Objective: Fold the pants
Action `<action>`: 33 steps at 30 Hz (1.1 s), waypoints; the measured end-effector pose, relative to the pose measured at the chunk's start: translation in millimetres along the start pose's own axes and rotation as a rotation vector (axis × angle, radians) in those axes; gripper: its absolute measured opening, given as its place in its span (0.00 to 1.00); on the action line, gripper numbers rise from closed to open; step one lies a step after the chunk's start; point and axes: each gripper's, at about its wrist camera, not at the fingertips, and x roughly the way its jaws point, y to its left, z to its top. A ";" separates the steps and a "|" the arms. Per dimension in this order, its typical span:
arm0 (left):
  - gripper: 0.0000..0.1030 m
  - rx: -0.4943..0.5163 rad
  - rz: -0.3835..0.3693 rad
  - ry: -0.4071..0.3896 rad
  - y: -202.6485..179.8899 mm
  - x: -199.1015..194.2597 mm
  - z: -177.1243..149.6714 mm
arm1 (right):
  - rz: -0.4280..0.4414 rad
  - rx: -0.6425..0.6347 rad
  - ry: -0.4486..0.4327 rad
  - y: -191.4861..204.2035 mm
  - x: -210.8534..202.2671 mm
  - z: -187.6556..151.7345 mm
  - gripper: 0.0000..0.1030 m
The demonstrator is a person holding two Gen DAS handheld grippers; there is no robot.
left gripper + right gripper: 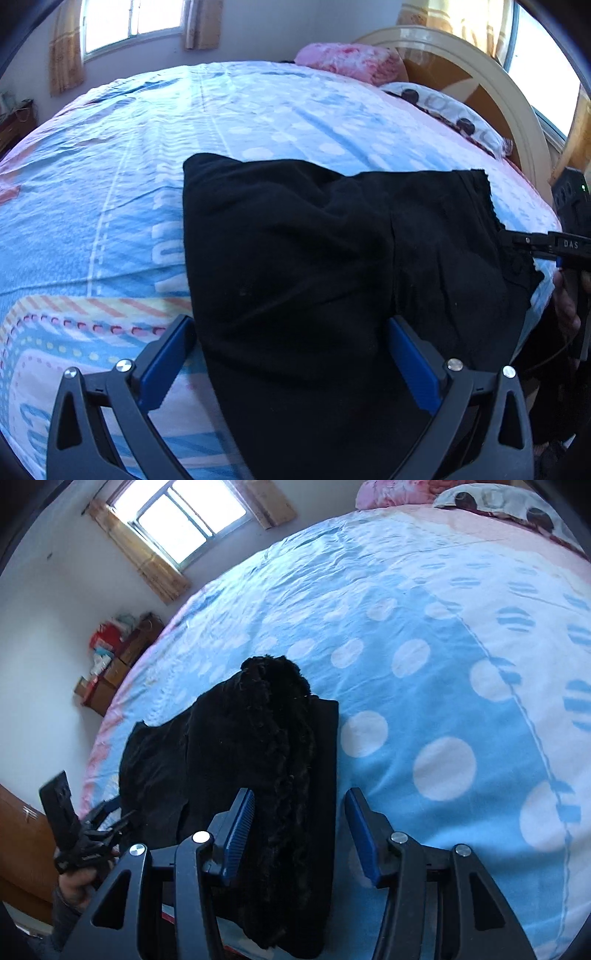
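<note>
Two grippers over black pants, folded into bundle on blue dotted bedsheet. Left gripper wide open, fabric between blue pads, no visible squeeze. Right gripper half open, straddling fuzzy waist edge of pants, pads clear of cloth. Pink blanket and spotted pillow near headboard.
</note>
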 end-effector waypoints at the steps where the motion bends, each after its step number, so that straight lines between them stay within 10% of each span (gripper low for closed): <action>1: 1.00 -0.001 -0.007 0.000 1.6 -0.1 0.5 | -0.001 -0.011 0.006 0.9 0.3 1.1 0.51; 24: 1.00 0.027 -0.043 -0.025 2.7 3.8 4.1 | 0.154 0.070 0.008 -17.2 16.0 2.2 0.41; 33: 0.73 -0.055 -0.110 -0.062 21.6 -4.9 2.4 | 0.208 0.112 0.005 -21.3 19.2 -1.0 0.28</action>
